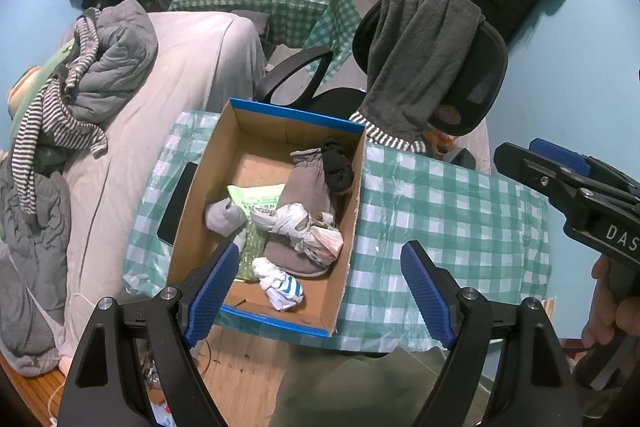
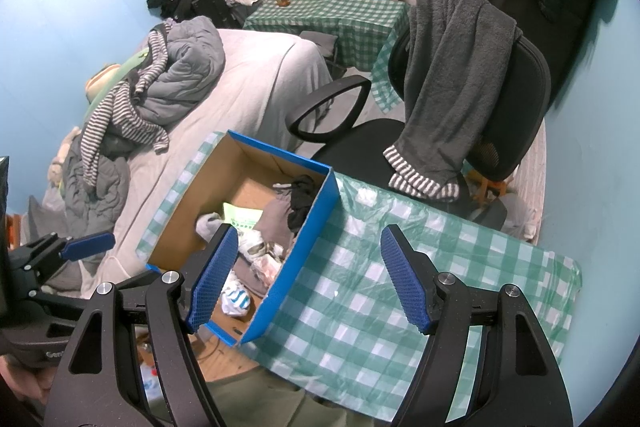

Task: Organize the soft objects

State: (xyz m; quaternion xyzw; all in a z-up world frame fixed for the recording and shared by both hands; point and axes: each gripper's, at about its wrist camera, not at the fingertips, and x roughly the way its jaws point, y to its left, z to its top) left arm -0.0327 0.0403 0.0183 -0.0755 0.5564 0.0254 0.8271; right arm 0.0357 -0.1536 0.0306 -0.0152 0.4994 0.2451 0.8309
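cardboard box [image 1: 208,163] on the checked worktop [image 1: 440,219] held socks [image 1: 280,287] and knotted bags [image 1: 296,227]. both hand-held grippers, left [image 1: 320,291] and right [image 2: 308,277], hung above it, released and empty.

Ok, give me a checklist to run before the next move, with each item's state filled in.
1. Left claw empty, jaws apart: ok.
2. Right claw empty, jaws apart: ok.
3. Cardboard box open on top, upright on the checked tablecloth: ok.
4. Soft items already in the box: brown mitten, black sock, knotted plastic bag: ok.
5. Free room left in the box, at its far end: ok.
6. Soft item left to collect on the tablecloth: cannot tell, none in view.
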